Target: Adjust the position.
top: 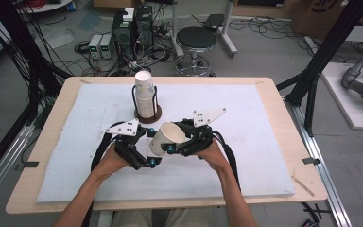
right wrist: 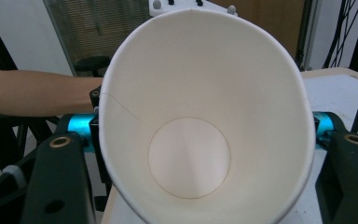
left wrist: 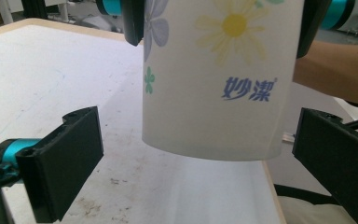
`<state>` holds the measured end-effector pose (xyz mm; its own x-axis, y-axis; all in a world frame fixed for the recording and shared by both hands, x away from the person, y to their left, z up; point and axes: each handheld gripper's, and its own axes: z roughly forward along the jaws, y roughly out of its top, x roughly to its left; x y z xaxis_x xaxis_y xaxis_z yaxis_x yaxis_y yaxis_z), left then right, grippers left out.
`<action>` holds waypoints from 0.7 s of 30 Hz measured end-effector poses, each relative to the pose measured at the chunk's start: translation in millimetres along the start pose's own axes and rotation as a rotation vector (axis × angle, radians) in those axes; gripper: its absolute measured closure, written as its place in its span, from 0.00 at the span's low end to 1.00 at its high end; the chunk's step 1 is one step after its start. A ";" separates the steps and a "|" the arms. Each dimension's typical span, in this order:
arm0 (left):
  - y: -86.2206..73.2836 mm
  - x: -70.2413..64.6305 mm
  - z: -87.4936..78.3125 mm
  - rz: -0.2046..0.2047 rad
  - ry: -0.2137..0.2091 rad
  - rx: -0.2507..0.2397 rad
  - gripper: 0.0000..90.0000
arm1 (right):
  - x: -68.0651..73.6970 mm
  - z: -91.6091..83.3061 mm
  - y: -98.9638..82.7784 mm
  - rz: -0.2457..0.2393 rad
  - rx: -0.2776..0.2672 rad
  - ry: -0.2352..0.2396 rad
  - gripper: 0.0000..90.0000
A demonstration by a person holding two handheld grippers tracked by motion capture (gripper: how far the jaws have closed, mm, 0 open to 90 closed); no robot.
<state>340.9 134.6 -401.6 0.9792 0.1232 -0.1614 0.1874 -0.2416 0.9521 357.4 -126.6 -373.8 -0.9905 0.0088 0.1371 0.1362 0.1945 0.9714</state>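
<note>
A white paper cup (top: 167, 137) printed with flowers and blue writing is held on its side above the mat, mouth toward the person. My right gripper (top: 171, 142) is shut on it near the rim, which is squeezed into an oval (right wrist: 205, 116). The right gripper's black fingers (left wrist: 133, 18) press both sides of the cup (left wrist: 214, 93). My left gripper (left wrist: 200, 163) stands open, with a jaw on each side of the cup's base and a gap at both sides. From above, the left gripper (top: 150, 147) sits just left of the cup.
A stack of matching cups (top: 144, 92) stands in a black wire holder with a round brown base (top: 147, 116) just behind the grippers. A white foam mat (top: 250, 142) covers the wooden table (top: 52, 142). A stool (top: 196, 40) and cables lie beyond.
</note>
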 end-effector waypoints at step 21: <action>-2.6 -3.4 -23.2 -0.002 0.150 0.113 0.02 | 0.1 -6.3 2.1 -0.005 0.016 -0.066 0.36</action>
<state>335.3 157.2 -397.4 0.9576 0.2641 -0.1150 0.2055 -0.3465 0.9153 357.6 -132.3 -370.6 -0.9903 0.0719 0.1186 0.1313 0.2100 0.9689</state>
